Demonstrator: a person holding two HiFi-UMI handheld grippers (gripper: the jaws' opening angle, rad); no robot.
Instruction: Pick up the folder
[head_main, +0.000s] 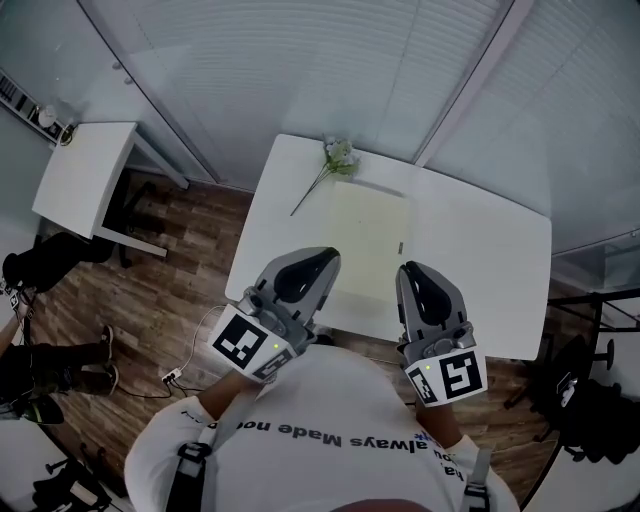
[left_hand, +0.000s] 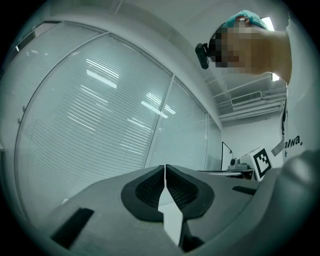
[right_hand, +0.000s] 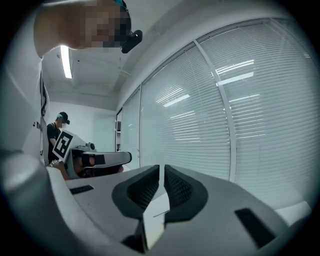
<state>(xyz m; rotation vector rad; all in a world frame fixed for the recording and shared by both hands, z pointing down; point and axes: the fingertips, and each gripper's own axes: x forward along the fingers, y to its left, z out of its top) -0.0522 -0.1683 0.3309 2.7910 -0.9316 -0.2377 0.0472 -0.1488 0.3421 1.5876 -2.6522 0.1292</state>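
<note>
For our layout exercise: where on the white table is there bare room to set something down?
The widest bare patch lies right of the folder, out to the table edge. A narrower strip runs left of the folder, below the flower sprig. The near edge is crowded by the left claw and right claw.

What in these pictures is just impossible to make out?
- Head view: near-left corner of the folder, behind the left gripper.
- Gripper views: the pale sliver under the shut jaws, folder or table; too little shows.
- Head view: things on the side table, too small to name.

White table (head_main: 500, 250), wood floor (head_main: 180, 260), blinds (head_main: 330, 60)
</note>
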